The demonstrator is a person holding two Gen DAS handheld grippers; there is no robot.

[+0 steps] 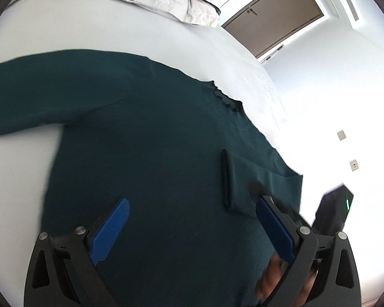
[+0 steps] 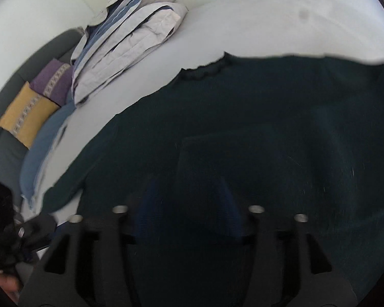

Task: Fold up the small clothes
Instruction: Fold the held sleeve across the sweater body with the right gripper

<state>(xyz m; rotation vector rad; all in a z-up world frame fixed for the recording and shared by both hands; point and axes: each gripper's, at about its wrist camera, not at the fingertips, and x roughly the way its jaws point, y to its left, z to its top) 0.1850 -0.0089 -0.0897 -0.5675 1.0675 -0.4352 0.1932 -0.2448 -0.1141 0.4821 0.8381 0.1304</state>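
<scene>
Sweater (image 1: 146,138) lies flat on the bed (image 1: 115,30); my left hand-held gripper (image 1: 192,220) gapes empty, the right hand-held gripper's (image 2: 189,199) grip I cannot tell. I'd pinch one layer cleanly.

A dark green knit top (image 1: 146,133), matt and finely ribbed with a scalloped trim at the neck, lies on a smooth white cloth sheet (image 1: 89,25). The left gripper (image 1: 192,220) has matt black plastic arms, ridged blue pads and dull metal pins; the right gripper (image 2: 189,204) is of the same black plastic with metal pins, its blue pads in shadow. Behind are creased pale cotton bedding (image 2: 130,41), a blue cloth pillow (image 2: 43,148), and woven yellow (image 2: 25,117) and purple (image 2: 56,81) cushions. The door (image 1: 274,18) is matt brown with a metal handle.
</scene>
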